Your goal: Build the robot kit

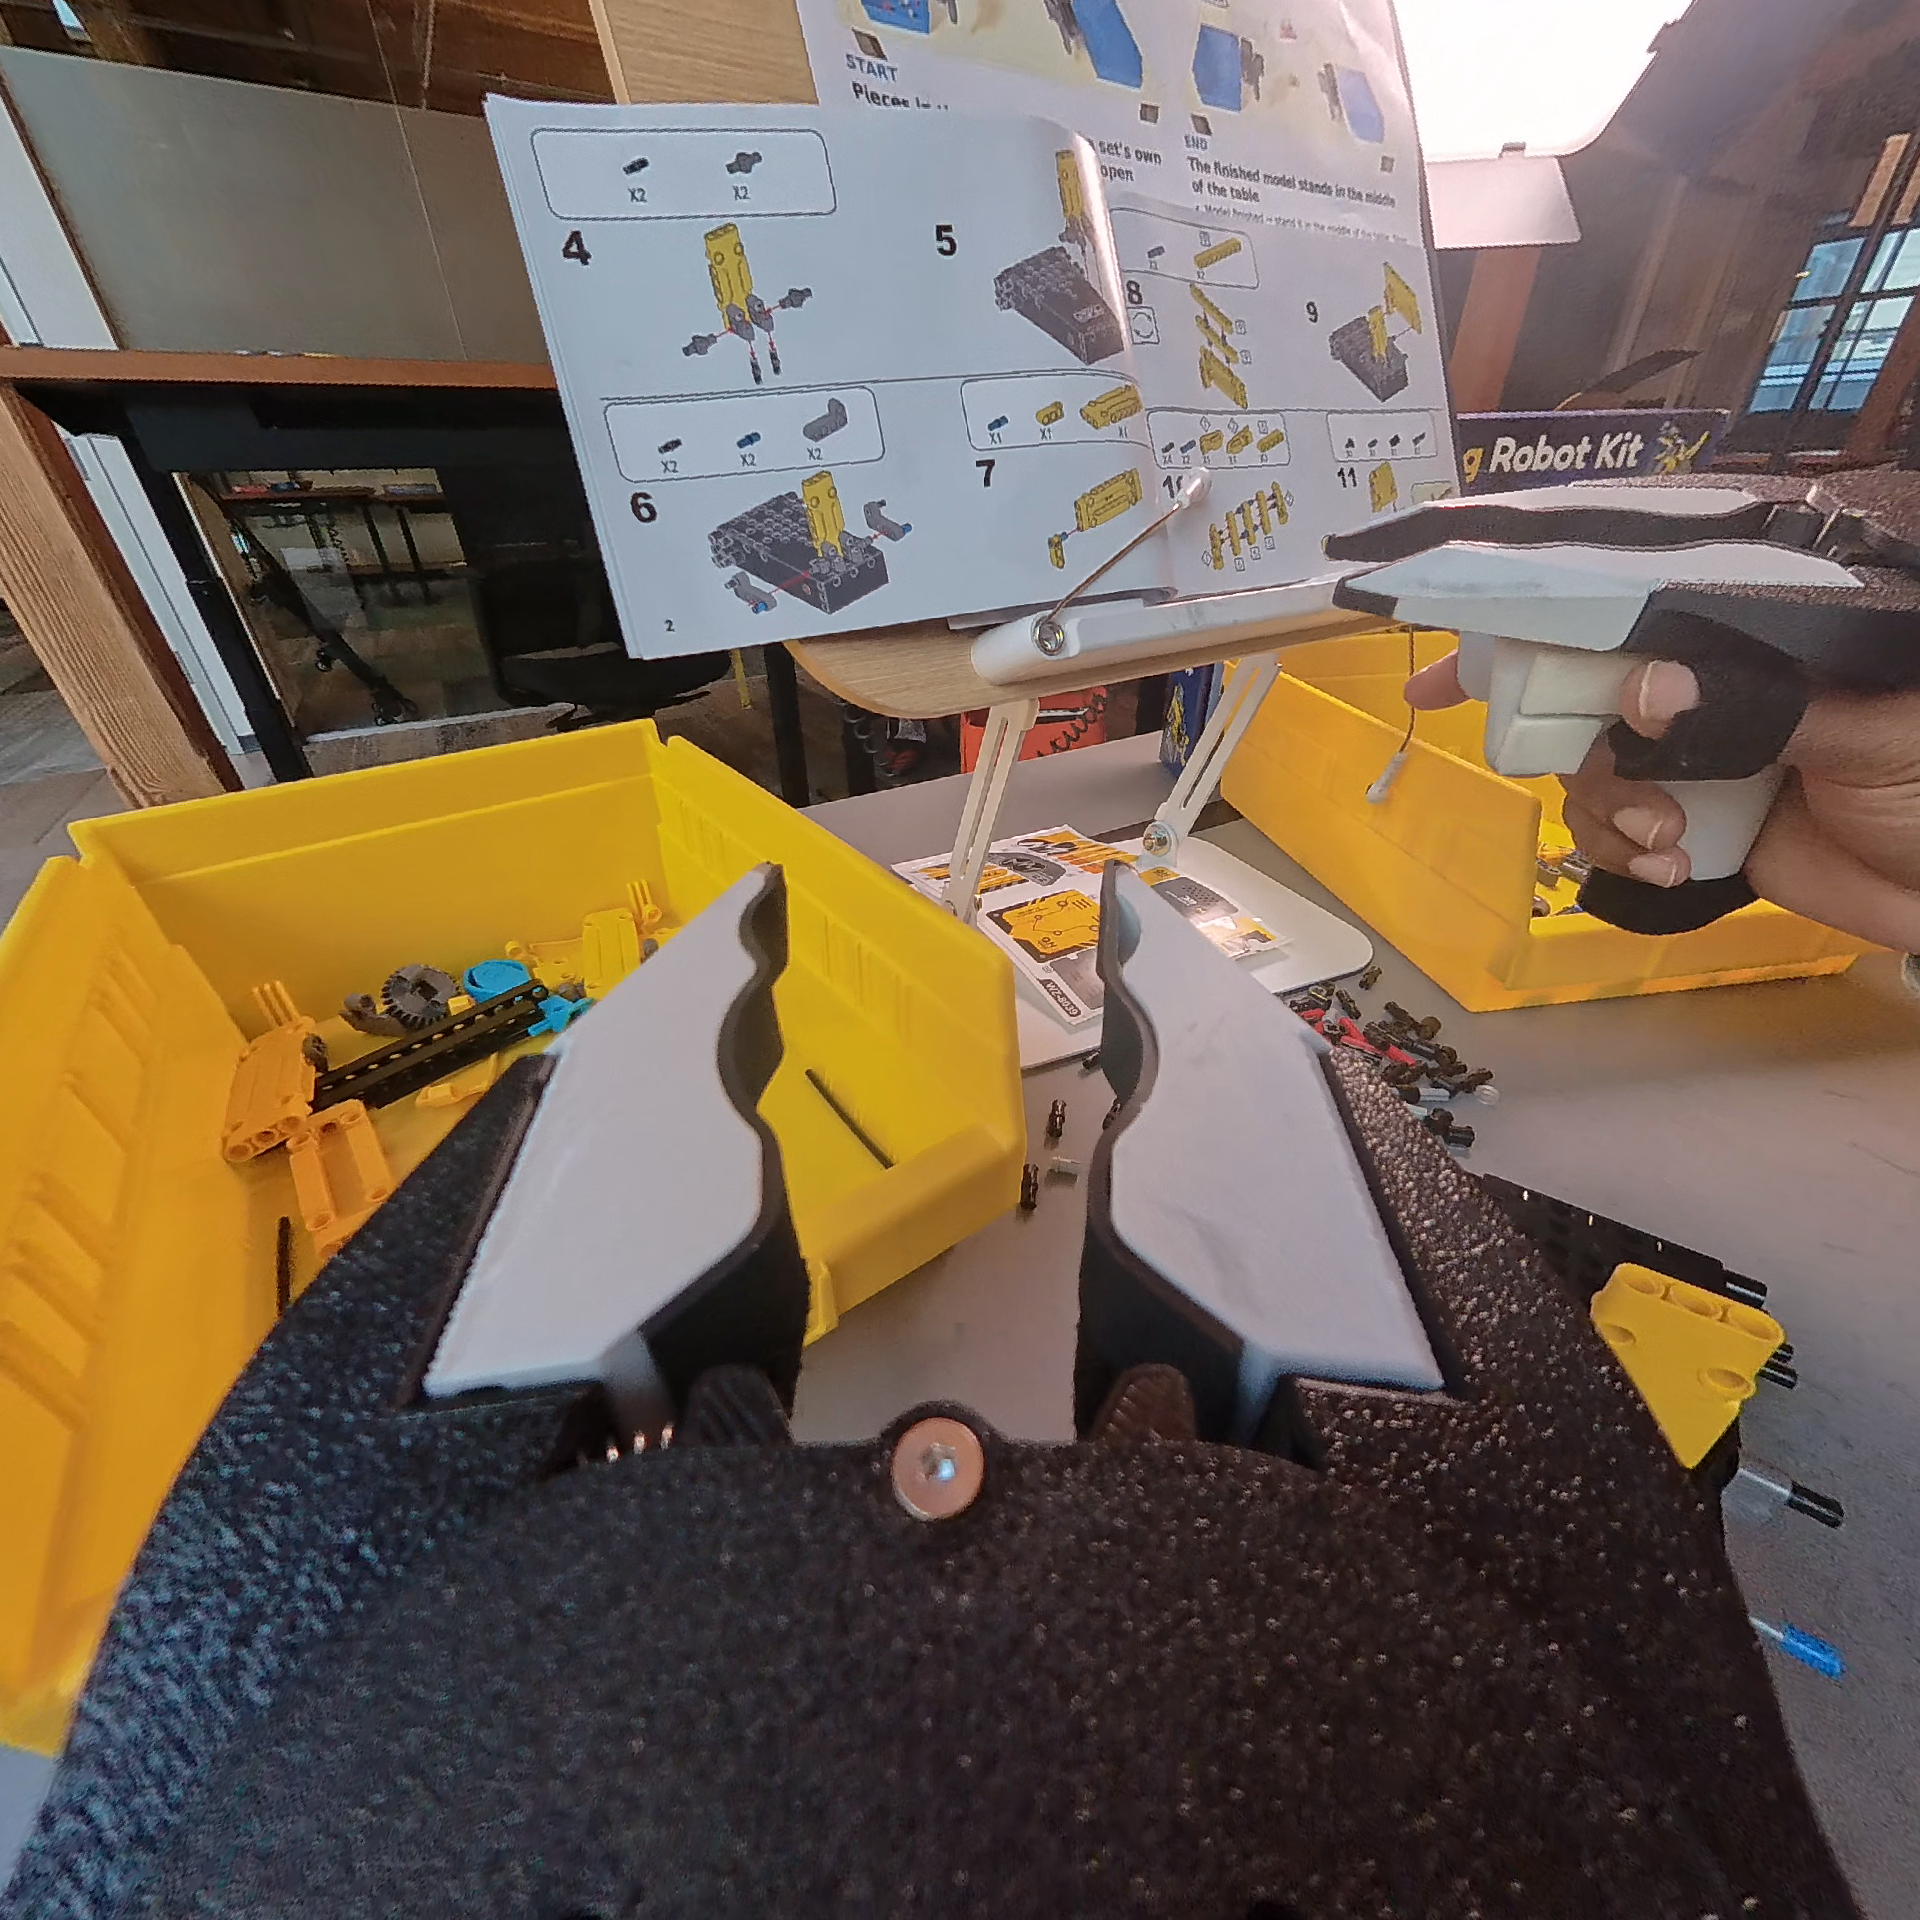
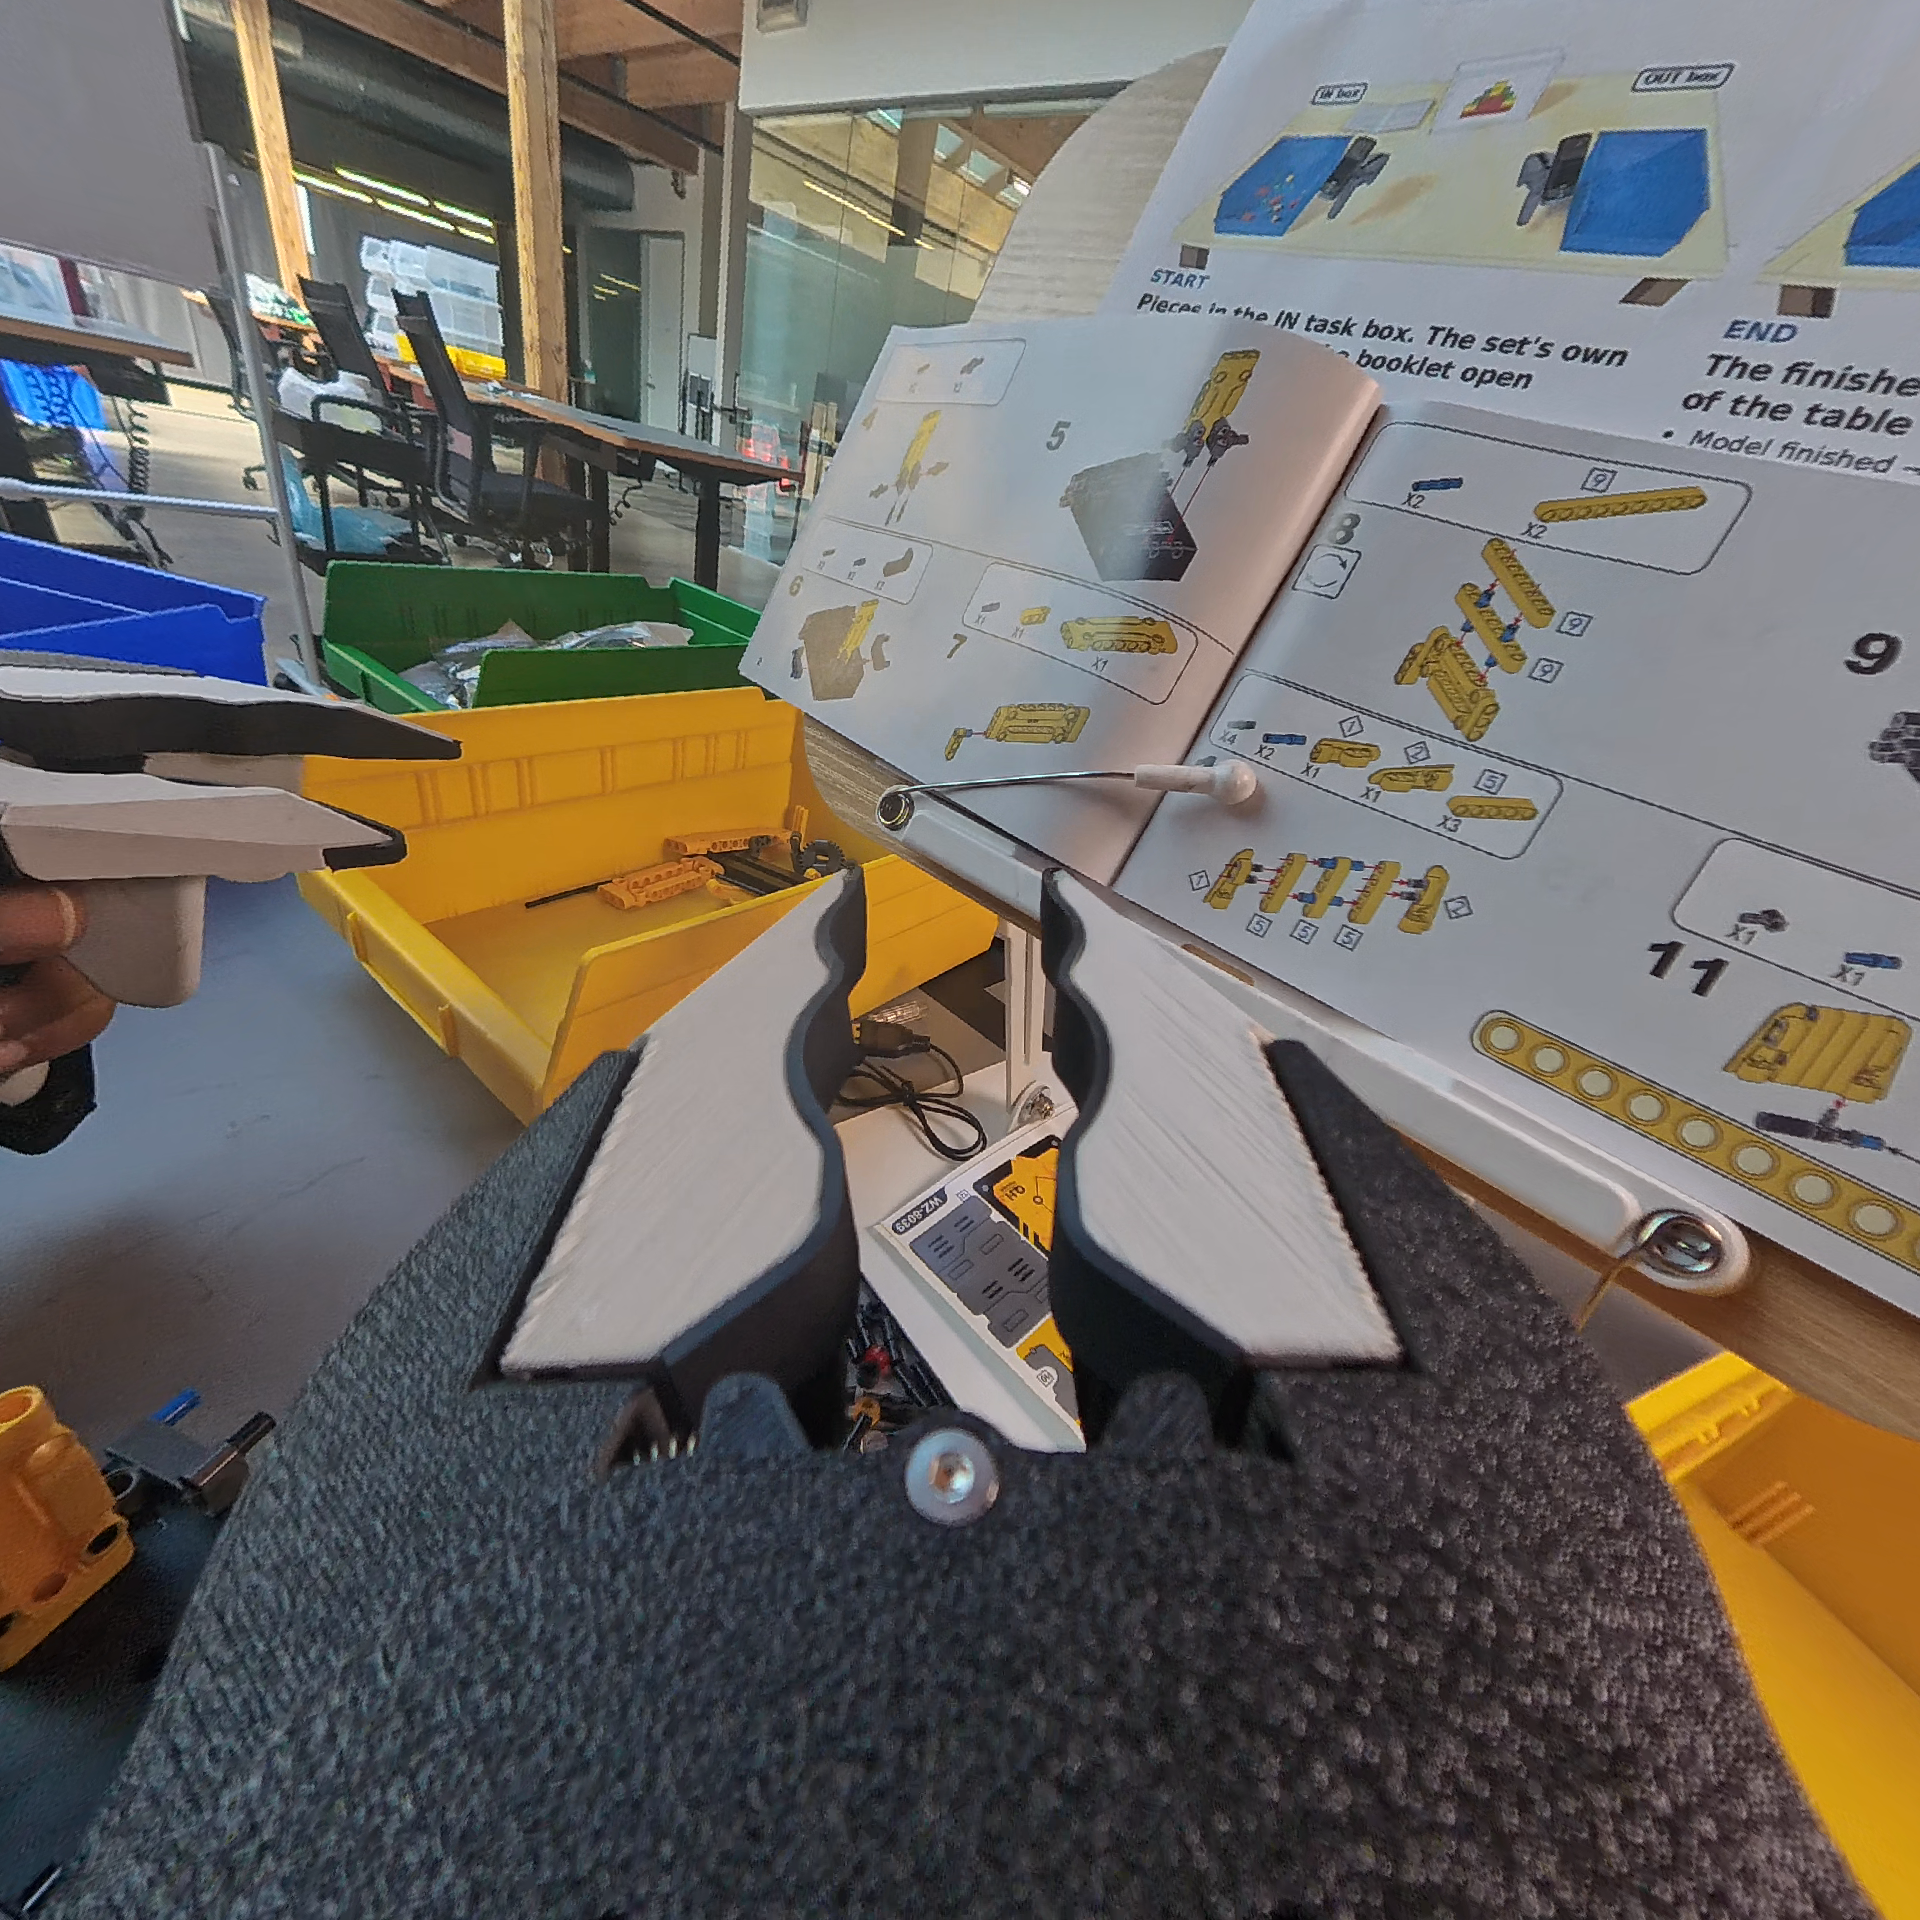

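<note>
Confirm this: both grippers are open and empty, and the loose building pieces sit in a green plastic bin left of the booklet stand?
Not quite. The pieces lie in a yellow plastic bin, as the left wrist view shows. The left gripper and right gripper are indeed open and empty, and the bin is left of the booklet stand.

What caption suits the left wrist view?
Open left tool hovers empty over yellow bin of parts, instruction booklet propped behind.
</note>
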A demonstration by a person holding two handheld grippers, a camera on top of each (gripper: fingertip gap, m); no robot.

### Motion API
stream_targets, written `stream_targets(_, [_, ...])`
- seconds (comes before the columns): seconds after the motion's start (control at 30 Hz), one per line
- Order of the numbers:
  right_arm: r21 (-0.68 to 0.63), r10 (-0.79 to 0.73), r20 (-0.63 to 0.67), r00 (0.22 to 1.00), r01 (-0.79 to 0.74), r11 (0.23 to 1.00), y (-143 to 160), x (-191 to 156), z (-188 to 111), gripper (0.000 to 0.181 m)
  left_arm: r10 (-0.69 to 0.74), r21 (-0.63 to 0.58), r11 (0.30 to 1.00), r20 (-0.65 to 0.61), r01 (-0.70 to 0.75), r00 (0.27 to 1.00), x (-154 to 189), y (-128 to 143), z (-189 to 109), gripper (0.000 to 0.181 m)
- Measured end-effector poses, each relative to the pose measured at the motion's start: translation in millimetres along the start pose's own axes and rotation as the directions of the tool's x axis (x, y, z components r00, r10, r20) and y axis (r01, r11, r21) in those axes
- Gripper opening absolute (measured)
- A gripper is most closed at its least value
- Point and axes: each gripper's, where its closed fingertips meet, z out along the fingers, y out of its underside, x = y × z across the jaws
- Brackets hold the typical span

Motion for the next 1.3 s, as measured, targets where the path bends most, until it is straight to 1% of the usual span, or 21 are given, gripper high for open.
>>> stream_targets(0.17, [-0.006,-0.013,-0.008,1.000,0.013,1.000,2.3,0.2,5.6,0.031,0.016,-0.009,1.000,0.003,-0.016,1.000,0.3,1.7,1.1,0.059])
stream_targets(0.27, [0.004,-0.047,-0.068,0.997,0.047,0.999,-8.7,14.4,20.0,0.030,0.021,-0.022,1.000,0.004,-0.021,1.000,0.8,5.8,3.3,0.058])
stream_targets(0.3, [-0.011,-0.049,-0.092,0.994,0.049,0.999,-10.4,21.3,27.1,0.029,0.026,-0.028,0.999,0.004,-0.025,1.000,1.2,7.8,4.0,0.058])
stream_targets(0.37, [-0.011,0.003,-0.134,0.991,-0.004,1.000,-16.3,32.6,37.4,0.024,0.044,-0.043,0.998,0.009,-0.043,0.999,1.4,12.1,5.0,0.057])
stream_targets(0.4, [-0.005,0.012,-0.155,0.988,-0.013,1.000,-18.9,37.1,40.7,0.017,0.053,-0.049,0.997,0.012,-0.052,0.999,1.3,13.6,5.2,0.056])
stream_targets(0.43, [-0.036,0.000,-0.181,0.984,-0.007,0.999,-15.7,41.6,43.9,0.012,0.058,-0.052,0.997,0.013,-0.058,0.998,1.4,14.4,5.2,0.056])
stream_targets(0.47, [-0.082,-0.023,-0.191,0.981,0.008,0.997,-9.3,43.5,47.1,0.012,0.060,-0.053,0.997,0.012,-0.059,0.998,1.7,14.6,5.4,0.056])
stream_targets(0.63, [-0.179,-0.141,-0.214,0.967,0.103,0.978,5.1,41.5,46.7,0.003,0.064,-0.066,0.996,0.009,-0.063,0.998,3.2,18.9,7.3,0.055])
stream_targets(0.67, [-0.175,-0.151,-0.218,0.964,0.114,0.978,4.5,41.1,46.0,0.003,0.065,-0.068,0.996,0.008,-0.065,0.998,3.7,19.5,7.6,0.055])
stream_targets(0.77, [-0.139,-0.148,-0.193,0.970,0.122,0.983,-0.1,35.4,44.5,0.010,0.068,-0.064,0.996,0.004,-0.067,0.998,5.0,18.4,7.1,0.055])
stream_targets(0.87, [-0.074,-0.118,-0.168,0.979,0.107,0.991,-11.7,29.5,41.1,0.019,0.066,-0.054,0.996,0.006,-0.065,0.998,4.4,15.3,5.8,0.055])
stream_targets(0.93, [-0.030,-0.124,-0.165,0.979,0.120,0.992,-20.1,25.4,38.4,0.022,0.063,-0.048,0.997,0.007,-0.063,0.998,4.0,13.4,5.0,0.055])
stream_targets(1.1, [0.050,-0.168,-0.156,0.973,0.178,0.983,-32.4,8.2,35.5,0.023,0.063,-0.037,0.997,0.005,-0.063,0.998,5.3,9.9,4.0,0.055])
stream_targets(1.23, [0.042,-0.184,-0.152,0.971,0.192,0.981,-26.8,-0.2,39.8,0.023,0.062,-0.038,0.997,0.002,-0.062,0.998,6.3,10.1,4.2,0.055])
stream_targets(1.3, [0.047,-0.169,-0.156,0.973,0.178,0.983,-25.4,-2.0,41.5,0.020,0.064,-0.037,0.997,0.002,-0.063,0.998,6.8,9.8,4.2,0.055])
